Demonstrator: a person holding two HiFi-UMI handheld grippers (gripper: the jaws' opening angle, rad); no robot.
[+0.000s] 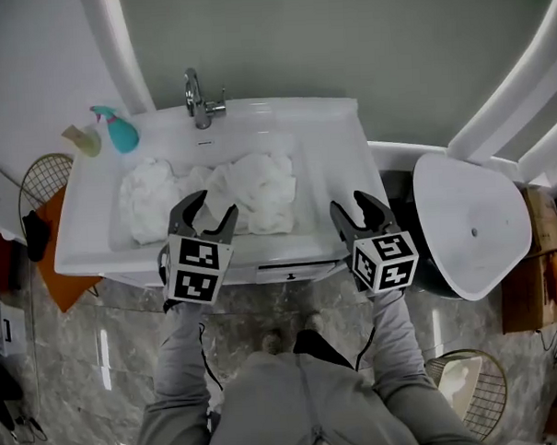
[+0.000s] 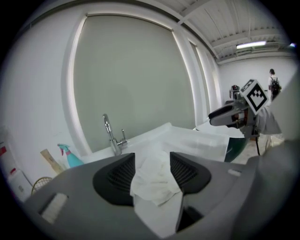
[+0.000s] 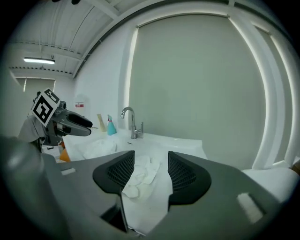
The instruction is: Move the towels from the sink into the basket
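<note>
**Bright, even light; whites washed out**

The room is brightly and evenly lit. Curved light strips (image 1: 114,49) beside the wall panel glow white, and a ceiling lamp (image 3: 39,60) shines overhead. The sink (image 1: 339,131) and the towels (image 1: 259,190) come out so pale that their folds barely show. Glare streaks lie on the glossy floor (image 1: 104,349), and shadows are faint. The head view is slightly soft. Both gripper views are round fisheye pictures with black corners and bent lines. The bodies of the left hand-held gripper (image 2: 152,157) and the right hand-held gripper (image 3: 151,154) blur close to the lens.

Glossy white sink (image 1: 335,141), shiny metal tap (image 1: 198,99), soft cloth towels (image 1: 258,186)
</note>
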